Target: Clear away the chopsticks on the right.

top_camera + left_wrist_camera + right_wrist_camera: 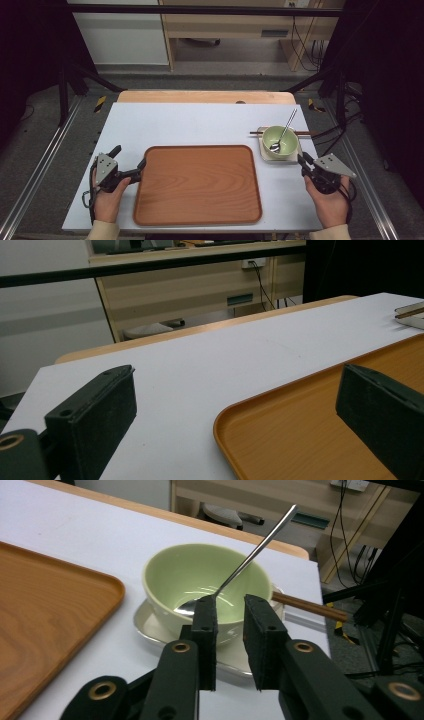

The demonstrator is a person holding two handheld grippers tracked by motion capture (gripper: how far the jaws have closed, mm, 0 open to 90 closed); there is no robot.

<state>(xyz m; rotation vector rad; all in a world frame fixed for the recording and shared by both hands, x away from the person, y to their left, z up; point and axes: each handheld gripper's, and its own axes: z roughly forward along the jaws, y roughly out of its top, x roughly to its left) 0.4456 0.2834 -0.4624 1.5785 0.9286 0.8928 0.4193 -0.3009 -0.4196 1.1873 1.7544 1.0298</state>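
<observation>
A pale green bowl point(286, 145) point(170, 575) sits on a white saucer point(263, 151) point(150, 630) at the table's right, with a metal spoon point(286, 128) point(255, 550) leaning in it. My right gripper point(302, 160) point(230, 615) hovers just in front of the bowl. Its jaws are close together with a narrow gap and nothing between them. My left gripper point(130, 156) point(235, 390) is open wide at the near left corner of the brown tray point(200, 200) point(300, 430) point(45, 610). One jaw is over the tray and the other over the white table.
Brown chopsticks point(305, 133) point(307, 607) lie behind the bowl, partly on the saucer. The white tabletop point(190, 122) ends in a wooden strip at the back. Black frame posts stand on both sides, and cables hang at the right.
</observation>
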